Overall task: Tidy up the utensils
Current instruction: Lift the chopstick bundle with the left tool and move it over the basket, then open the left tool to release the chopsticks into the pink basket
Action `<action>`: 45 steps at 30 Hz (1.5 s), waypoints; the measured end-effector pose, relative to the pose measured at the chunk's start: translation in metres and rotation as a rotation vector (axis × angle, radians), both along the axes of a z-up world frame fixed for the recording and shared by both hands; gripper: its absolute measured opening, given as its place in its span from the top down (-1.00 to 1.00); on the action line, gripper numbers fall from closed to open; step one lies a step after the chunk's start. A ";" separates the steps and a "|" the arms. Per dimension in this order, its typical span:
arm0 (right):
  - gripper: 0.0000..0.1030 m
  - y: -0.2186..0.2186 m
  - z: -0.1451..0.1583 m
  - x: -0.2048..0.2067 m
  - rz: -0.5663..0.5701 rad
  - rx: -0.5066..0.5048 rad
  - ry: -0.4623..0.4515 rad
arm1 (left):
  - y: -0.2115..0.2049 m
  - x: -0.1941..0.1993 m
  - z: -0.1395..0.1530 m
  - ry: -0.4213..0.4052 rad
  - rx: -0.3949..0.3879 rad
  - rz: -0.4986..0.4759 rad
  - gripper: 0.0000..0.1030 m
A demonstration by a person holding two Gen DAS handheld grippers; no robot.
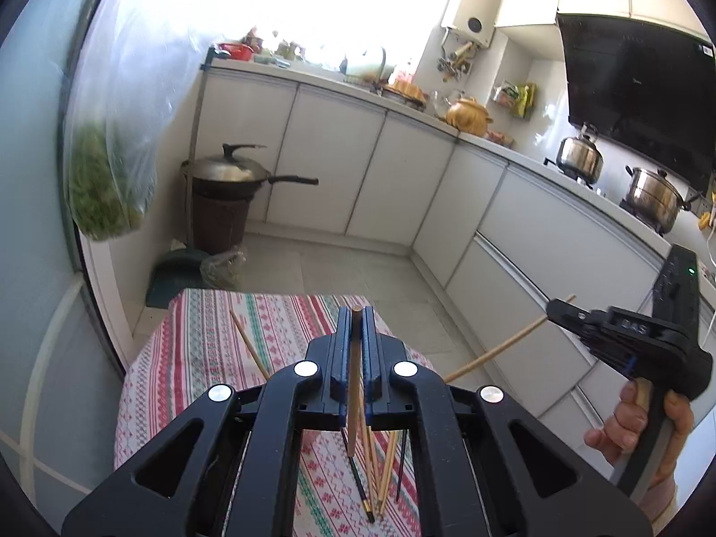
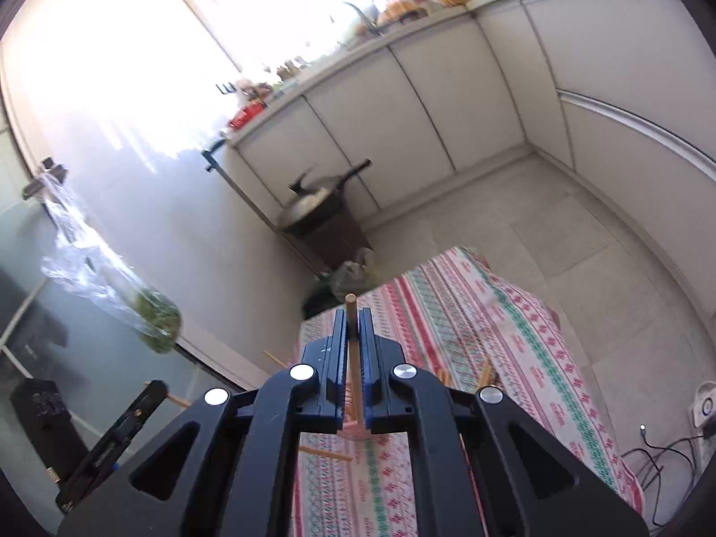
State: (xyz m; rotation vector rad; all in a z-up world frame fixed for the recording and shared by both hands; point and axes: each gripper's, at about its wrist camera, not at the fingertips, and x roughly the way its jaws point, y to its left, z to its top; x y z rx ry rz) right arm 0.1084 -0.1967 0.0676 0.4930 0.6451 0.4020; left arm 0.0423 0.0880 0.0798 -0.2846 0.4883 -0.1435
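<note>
Left wrist view: the left gripper (image 1: 356, 313) is clamped on a chopstick (image 1: 354, 385) running lengthwise between its jaws. Beneath it, more chopsticks (image 1: 380, 470) lie bunched on the striped tablecloth (image 1: 201, 344), with one stray (image 1: 248, 342) nearer the far left edge. Off the table's right side, the right gripper (image 1: 552, 308), in a hand (image 1: 635, 425), pinches another chopstick (image 1: 492, 351). Beyond stand a wok (image 1: 228, 174) and cabinets (image 1: 358, 170).

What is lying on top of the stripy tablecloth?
On the tablecloth lies one loose chopstick, plus a bunch of chopsticks, light and dark ones. The left gripper hides part of the bunch, so I cannot count them.
</note>
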 end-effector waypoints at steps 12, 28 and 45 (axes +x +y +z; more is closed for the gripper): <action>0.90 0.026 0.002 0.016 0.039 0.028 0.008 | 0.031 0.040 -0.013 0.005 -0.010 0.159 0.93; 0.90 0.072 -0.008 0.035 0.049 -0.064 0.015 | 0.070 0.024 -0.020 0.008 -0.106 0.247 0.19; 0.35 0.128 -0.048 0.052 0.072 -0.175 0.029 | 0.044 0.034 -0.035 0.068 0.009 0.210 0.09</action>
